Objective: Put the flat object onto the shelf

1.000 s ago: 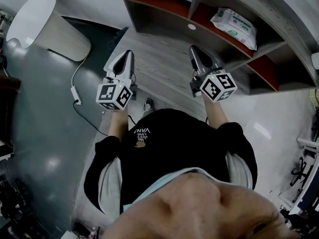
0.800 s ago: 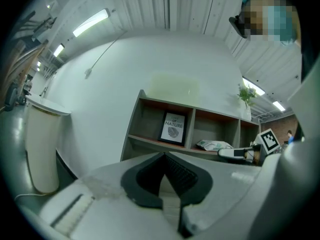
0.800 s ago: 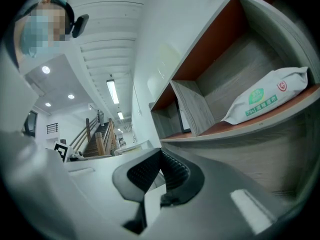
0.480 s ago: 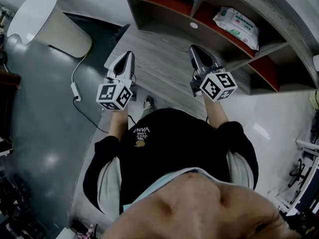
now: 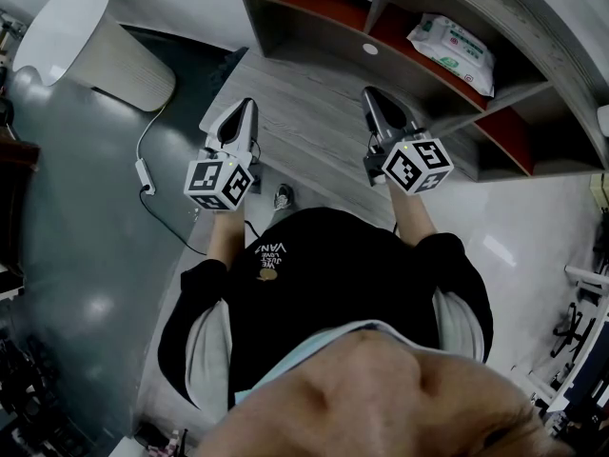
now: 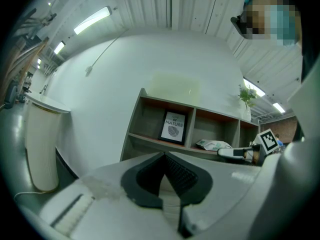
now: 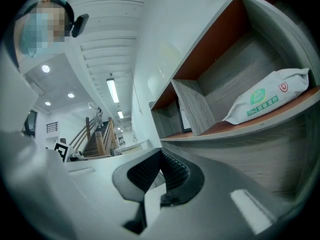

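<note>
A flat white pack of wipes (image 5: pixel 452 53) lies in a shelf compartment (image 5: pixel 419 60) with a red-brown floor; it also shows in the right gripper view as the pack (image 7: pixel 267 96) resting on the board. My left gripper (image 5: pixel 245 108) is shut and empty, held in front of the shelf's left part. My right gripper (image 5: pixel 373 98) is also shut and empty, a little short of and below the pack's compartment. In the left gripper view the left gripper (image 6: pixel 164 156) has its jaws together, as does the right gripper (image 7: pixel 161 156) in its own view.
A framed leaf picture (image 6: pixel 173 126) stands in the compartment left of the wipes. A tall white bin (image 5: pixel 86 41) stands at the left by the wall, with a cable (image 5: pixel 145 174) trailing on the floor. A small plant (image 6: pixel 246 96) tops the shelf.
</note>
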Motion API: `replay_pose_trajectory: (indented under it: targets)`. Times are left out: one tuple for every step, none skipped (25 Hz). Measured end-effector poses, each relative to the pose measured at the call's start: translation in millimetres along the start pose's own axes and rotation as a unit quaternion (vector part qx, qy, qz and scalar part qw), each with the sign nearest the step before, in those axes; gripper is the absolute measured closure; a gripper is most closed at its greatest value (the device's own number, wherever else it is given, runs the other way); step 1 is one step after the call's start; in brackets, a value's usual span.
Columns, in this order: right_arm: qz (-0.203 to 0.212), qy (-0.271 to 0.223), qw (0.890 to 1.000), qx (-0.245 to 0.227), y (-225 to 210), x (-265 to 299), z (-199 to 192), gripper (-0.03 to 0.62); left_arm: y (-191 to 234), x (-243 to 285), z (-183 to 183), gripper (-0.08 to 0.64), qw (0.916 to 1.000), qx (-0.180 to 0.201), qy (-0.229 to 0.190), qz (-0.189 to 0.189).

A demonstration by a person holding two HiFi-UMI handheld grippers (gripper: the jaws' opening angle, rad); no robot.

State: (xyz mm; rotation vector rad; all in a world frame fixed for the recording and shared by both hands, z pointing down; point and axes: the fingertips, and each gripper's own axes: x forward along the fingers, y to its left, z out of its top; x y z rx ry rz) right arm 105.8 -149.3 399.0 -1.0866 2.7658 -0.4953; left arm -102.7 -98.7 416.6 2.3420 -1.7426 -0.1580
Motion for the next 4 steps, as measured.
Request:
replay_pose_trajectory:
  targets:
    - [0.0,0.0,1.0,0.0,-0.1,0.2,-0.1,0.595,0.4,0.1,-0.1,0.56,1.0,0.0,0.0,0.0]
    - [-0.001,0.0,1.0,0.0,-0.1,0.3,-0.3,0.595,0.9,0.0,-0.2,0.558,1.0,0.001,0.001,0.001]
    - [-0.001,0.0,1.0,0.0,-0.1,0.5,-0.4,0.595,1.4,-0.1,-0.4,0.559,1.0,0.002,0.002,0.002]
    - [-0.002,0.0,1.0,0.001,0.0,0.7,-0.5,0.595,1.9,-0.2,-0.5,0.559,1.0,0.004,0.003,0.003]
